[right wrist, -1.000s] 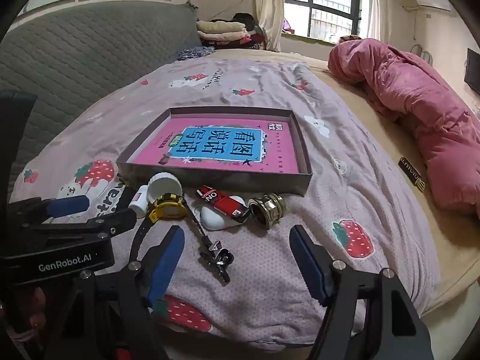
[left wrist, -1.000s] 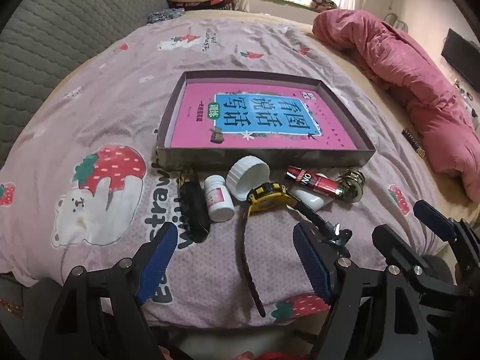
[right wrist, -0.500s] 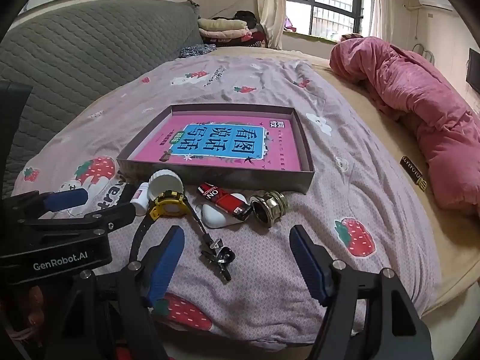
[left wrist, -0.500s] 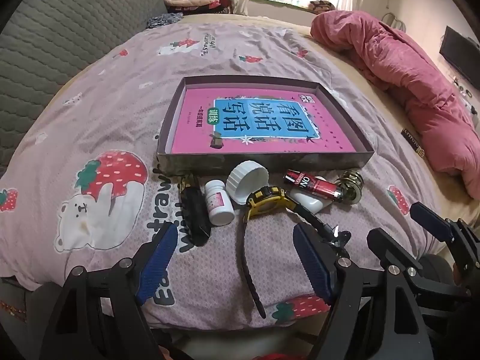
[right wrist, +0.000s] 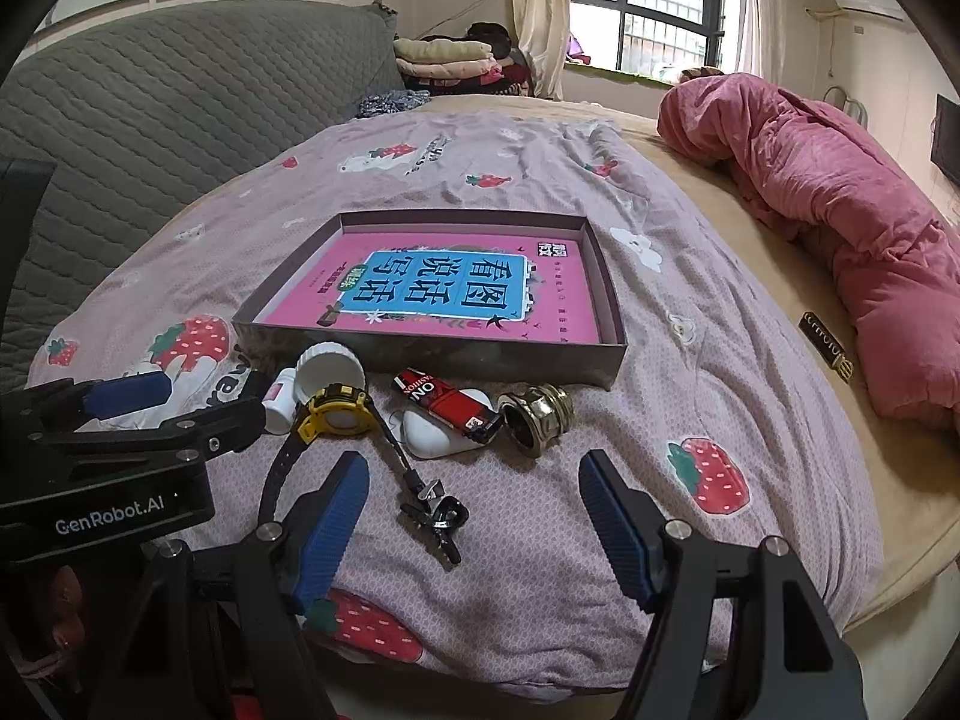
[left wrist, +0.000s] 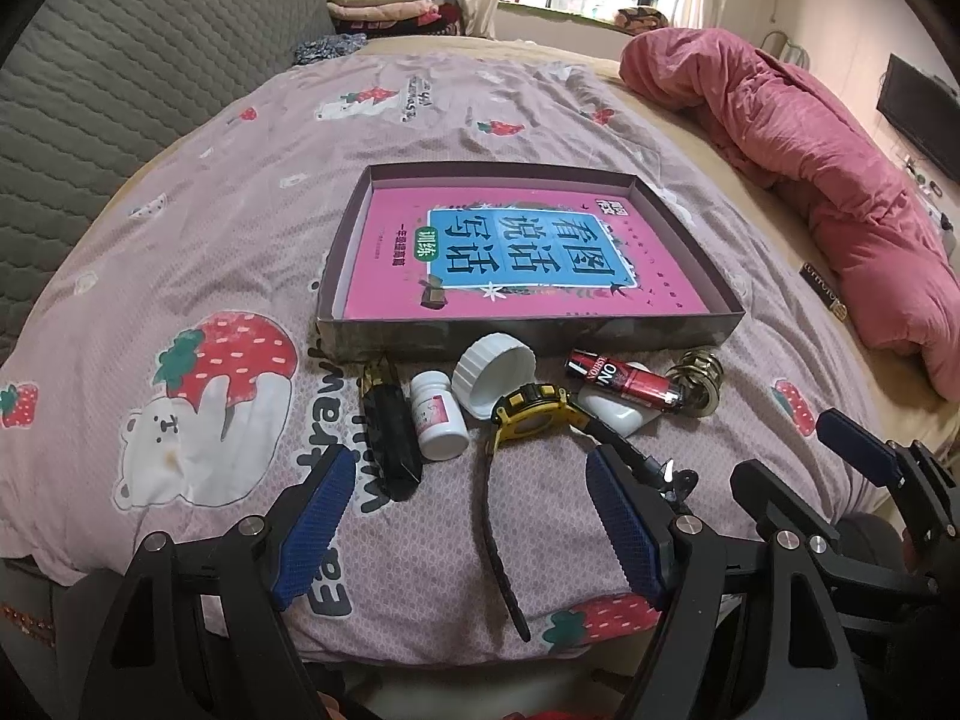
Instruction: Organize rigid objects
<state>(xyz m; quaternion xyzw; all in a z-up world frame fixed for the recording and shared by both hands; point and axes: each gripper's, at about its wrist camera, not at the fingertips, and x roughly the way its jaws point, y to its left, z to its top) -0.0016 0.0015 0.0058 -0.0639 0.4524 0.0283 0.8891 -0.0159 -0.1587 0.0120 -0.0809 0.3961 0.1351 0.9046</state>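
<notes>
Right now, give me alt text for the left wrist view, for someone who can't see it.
An open left hand-held gripper hovers over a strawberry-print bedspread where small items lie in a row: black comb, white pill bottle, white cap, yellow watch, red lighter, brass fitting. Behind them sits a shallow box holding a pink book.

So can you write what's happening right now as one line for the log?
stage: nothing picked yet | left gripper: open, empty | right gripper: open, empty | yellow-cased black-strap watch: on bedspread | shallow grey cardboard tray: holds pink book only
</notes>
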